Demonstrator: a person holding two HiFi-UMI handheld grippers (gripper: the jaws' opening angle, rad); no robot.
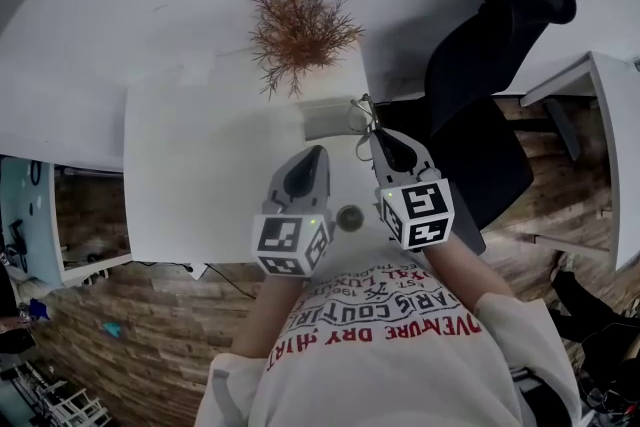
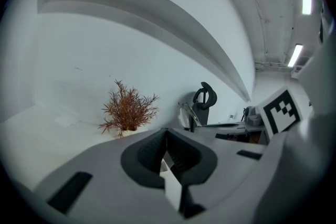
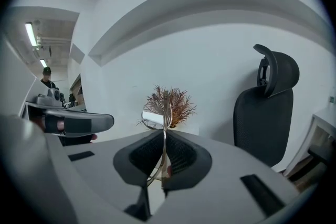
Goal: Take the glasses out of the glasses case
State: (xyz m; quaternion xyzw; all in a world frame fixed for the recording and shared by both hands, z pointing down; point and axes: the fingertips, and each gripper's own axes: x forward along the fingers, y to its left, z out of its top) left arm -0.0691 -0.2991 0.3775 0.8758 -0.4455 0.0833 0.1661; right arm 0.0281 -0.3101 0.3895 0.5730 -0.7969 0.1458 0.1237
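Observation:
Thin metal-framed glasses stand edge-on between the pads of my right gripper, which is shut on the frame. In the head view the glasses stick out ahead of the right gripper, lifted above the table. The light grey glasses case lies on the white table just left of them, below the plant. My left gripper hovers near the case's front edge. Its jaws are shut, with nothing seen held. From the left gripper view the glasses show to the right.
A dried reddish-brown plant stands at the table's far edge against the white wall. A black office chair is at the table's right side, with another white desk beyond it. Wooden floor lies below.

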